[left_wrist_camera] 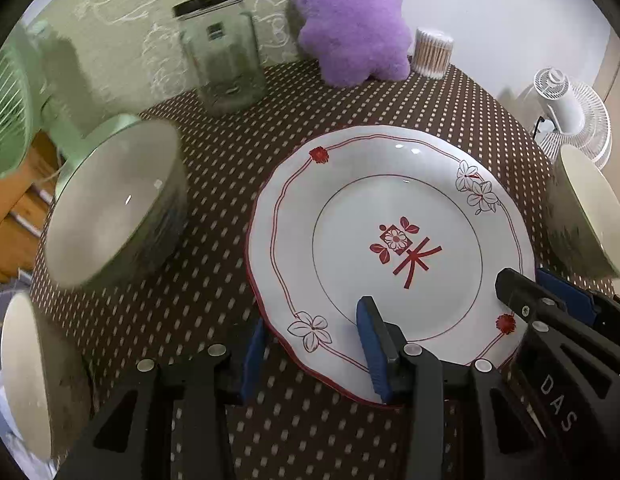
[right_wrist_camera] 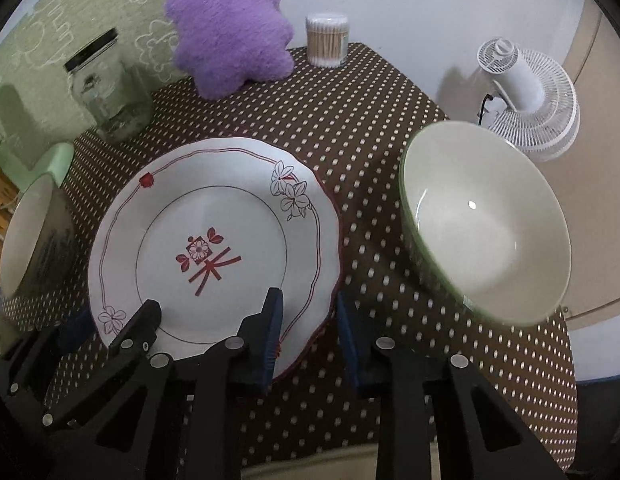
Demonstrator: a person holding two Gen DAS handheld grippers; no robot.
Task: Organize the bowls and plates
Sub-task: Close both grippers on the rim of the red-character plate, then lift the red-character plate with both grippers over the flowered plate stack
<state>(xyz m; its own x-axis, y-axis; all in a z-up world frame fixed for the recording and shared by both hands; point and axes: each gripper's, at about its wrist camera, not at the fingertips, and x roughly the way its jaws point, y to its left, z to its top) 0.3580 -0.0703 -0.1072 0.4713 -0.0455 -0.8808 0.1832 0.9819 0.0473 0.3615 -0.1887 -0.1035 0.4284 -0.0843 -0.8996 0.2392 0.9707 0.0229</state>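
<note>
left wrist view, left tool [left_wrist_camera: 313, 344] spread astride plate [left_wrist_camera: 389, 216] rim, right tool [right_wrist_camera: 310, 332] likewise

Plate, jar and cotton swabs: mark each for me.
Plate [left_wrist_camera: 397, 200]: left wrist view, bare inner rim.
Jar [left_wrist_camera: 224, 68]: left wrist view, glass body.
Cotton swabs [right_wrist_camera: 327, 46]: right wrist view, container side.

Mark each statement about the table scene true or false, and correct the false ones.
1. The plate has a red rim. True.
2. The glass jar has a white lid. False: its lid is black.
3. Both grippers are open, one finger of each over the plate. True: left gripper, right gripper.
4. A bowl sits on the plate. False: it stands beside the plate on the dotted tablecloth.
</note>
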